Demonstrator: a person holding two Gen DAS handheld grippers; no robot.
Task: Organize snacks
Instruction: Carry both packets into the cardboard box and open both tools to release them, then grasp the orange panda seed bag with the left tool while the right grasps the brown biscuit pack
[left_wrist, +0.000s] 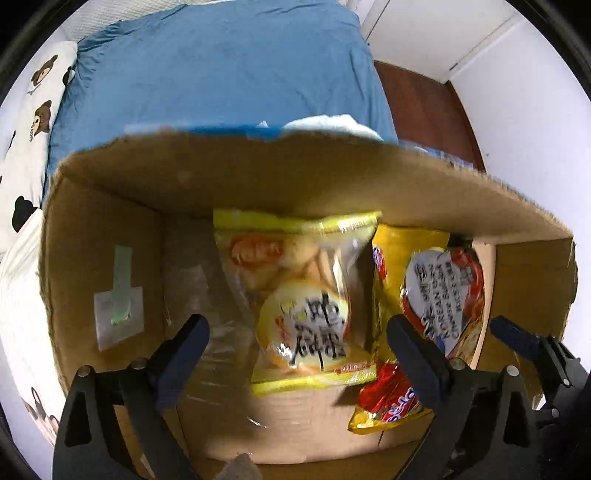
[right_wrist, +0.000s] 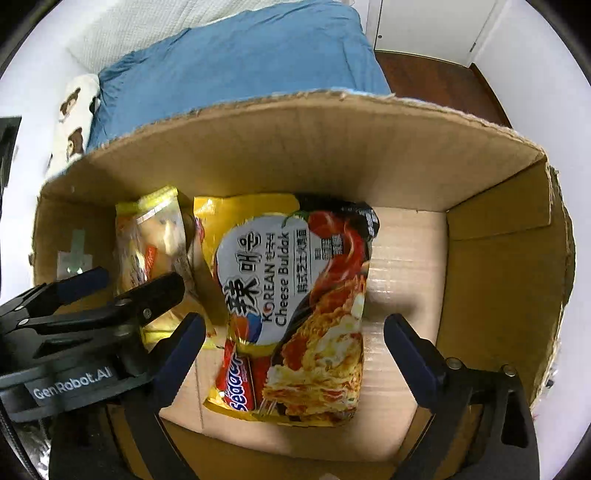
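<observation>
Both grippers hang over an open cardboard box (right_wrist: 480, 280), pointing down into it, and both stand spread wide with nothing pinched.

The left gripper (left_wrist: 299, 354) frames a clear and yellow snack bag (left_wrist: 303, 295) lying flat on the box floor between its fingers, neither finger touching it. That bag has yellow strips at top and bottom and a round yellow label with bold black brush characters; they are too blurred to read. Pale round pieces show through the clear film.

Just to its right, the right gripper (right_wrist: 295, 347) is open over the noodle packet (right_wrist: 295, 302), which also lies flat. The print here reads well: "KOREAN Cheese Buddak", with Korean script above it, a large Chinese character beside it and a line of Chinese characters along the side. The picture on the pack shows noodles with red sauce and melted cheese.

Under the noodle packet's lower left edge a yellow and red bag (right_wrist: 236, 387) pokes out, its white lettering only partly visible and not readable for sure.

The left gripper's body carries the words "GenRobot.AI" in the right wrist view.

On the box's left inner wall sits a taped label with a green strip (left_wrist: 120, 299). Behind the box lie a blue bed cover (left_wrist: 221, 66) and a bear-print pillow (left_wrist: 37, 96).
</observation>
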